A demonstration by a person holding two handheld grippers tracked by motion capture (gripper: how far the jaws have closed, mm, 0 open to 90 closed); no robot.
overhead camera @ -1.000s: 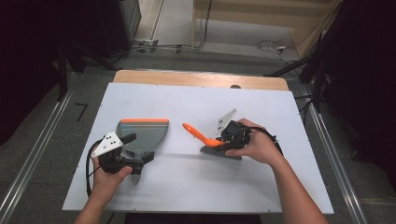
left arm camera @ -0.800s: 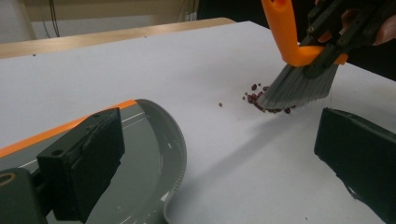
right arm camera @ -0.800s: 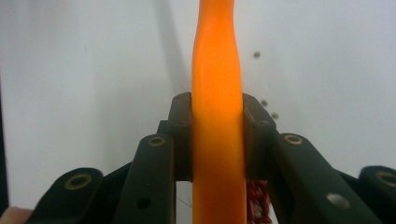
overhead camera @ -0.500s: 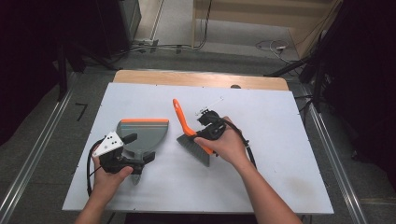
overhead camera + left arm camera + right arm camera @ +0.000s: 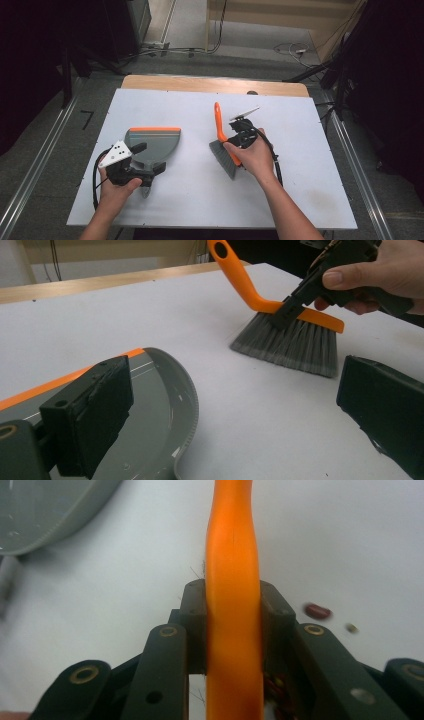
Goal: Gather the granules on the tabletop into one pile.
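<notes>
Nearby, beans (image 5: 318, 611) lie beside the brush (image 5: 234, 605).

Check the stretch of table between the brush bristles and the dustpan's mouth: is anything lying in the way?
Nothing visible blocks it. The brush, clamped in the right gripper, stands with its bristles on bare white table, apart from the dustpan on the left gripper's side. A few small beans lie close by the brush.

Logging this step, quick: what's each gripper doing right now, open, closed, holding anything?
Left gripper: open, jaws wide apart beside the dustpan.
Right gripper: closed on the orange brush.
</notes>
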